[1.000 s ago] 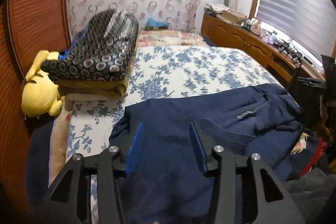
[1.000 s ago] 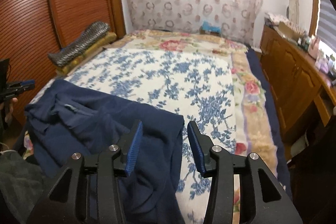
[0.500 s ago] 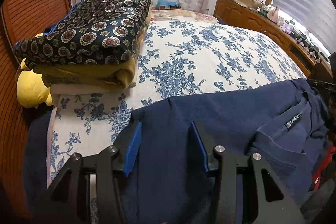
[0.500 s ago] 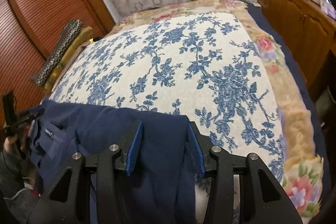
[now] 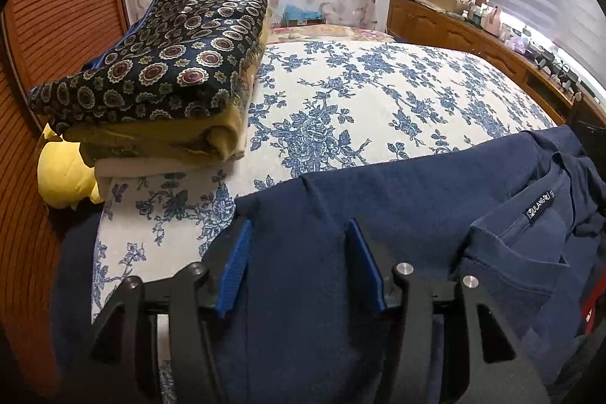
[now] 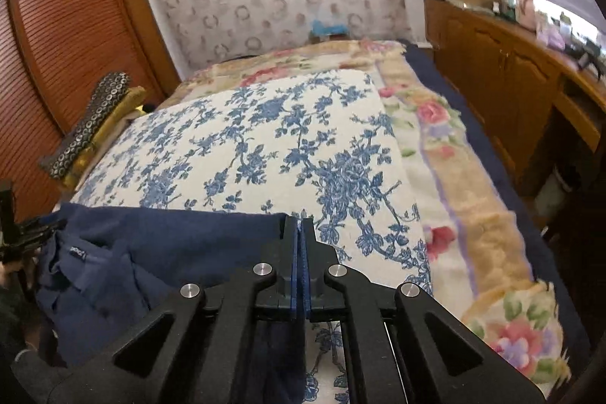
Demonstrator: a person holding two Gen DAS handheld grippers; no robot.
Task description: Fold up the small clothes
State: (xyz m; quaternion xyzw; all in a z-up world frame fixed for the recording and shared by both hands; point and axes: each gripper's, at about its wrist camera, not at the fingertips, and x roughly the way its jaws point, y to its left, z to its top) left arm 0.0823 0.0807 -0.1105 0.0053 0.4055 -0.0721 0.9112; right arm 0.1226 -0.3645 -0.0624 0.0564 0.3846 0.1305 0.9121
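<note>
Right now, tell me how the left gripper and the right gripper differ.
The left gripper stands open, navy shirt lying between its jaws unpinched; the right gripper is shut on the shirt's edge. The left sits at the shirt's edge nearer the folded blankets, the right at the opposite edge. Both have blue pads.

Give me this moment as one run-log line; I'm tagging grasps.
left tool: open over navy garment | right tool: shut on its edge | bedspread: garment unfolded

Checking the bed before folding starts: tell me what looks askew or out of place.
The navy garment is rumpled and bunched around its collar label at the bed's near edge. A yellow plush toy is wedged beside the folded pile.
</note>
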